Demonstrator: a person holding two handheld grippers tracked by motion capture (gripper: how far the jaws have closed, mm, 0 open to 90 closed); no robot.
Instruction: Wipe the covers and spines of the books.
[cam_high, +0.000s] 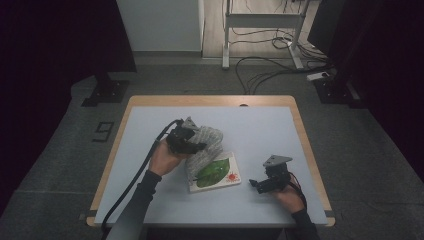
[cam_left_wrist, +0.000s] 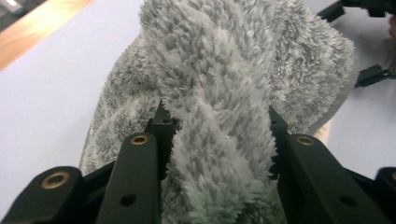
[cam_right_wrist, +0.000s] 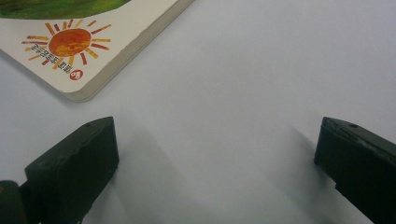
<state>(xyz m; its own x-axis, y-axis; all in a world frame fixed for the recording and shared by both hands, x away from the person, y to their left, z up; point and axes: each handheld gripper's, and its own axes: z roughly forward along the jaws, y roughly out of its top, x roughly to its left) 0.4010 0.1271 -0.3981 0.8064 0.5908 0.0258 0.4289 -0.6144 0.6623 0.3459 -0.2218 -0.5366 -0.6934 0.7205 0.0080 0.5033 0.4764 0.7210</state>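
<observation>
- A fluffy grey cloth (cam_high: 207, 142) is gripped by the left gripper (cam_high: 192, 145); in the left gripper view a thick fold of the cloth (cam_left_wrist: 219, 140) is seen pinched between the two black jaws, which are closed on it.
- The cloth is held raised near the centre of the table (cam_high: 260, 125), with its lower edge draped over the upper-left part of a picture book (cam_high: 220, 175).
- The book, with a green leaf and a red sun on its cover, is lying flat at about 6 o'clock from the cloth and at about 9 o'clock from the right gripper (cam_high: 257, 184).
- The right gripper is resting low near the table's right front; its jaws are spread wide with nothing between them, and bare tabletop (cam_right_wrist: 243, 93) is seen between them, with the corner of the book (cam_right_wrist: 84, 56) at about 11 o'clock.
- The work is judged to be partly done: the cloth has been grasped and lifted, but the book is not yet fully uncovered.
- What is judged left: the cloth is to be carried clear of the book and set down; the book itself is untouched.
</observation>
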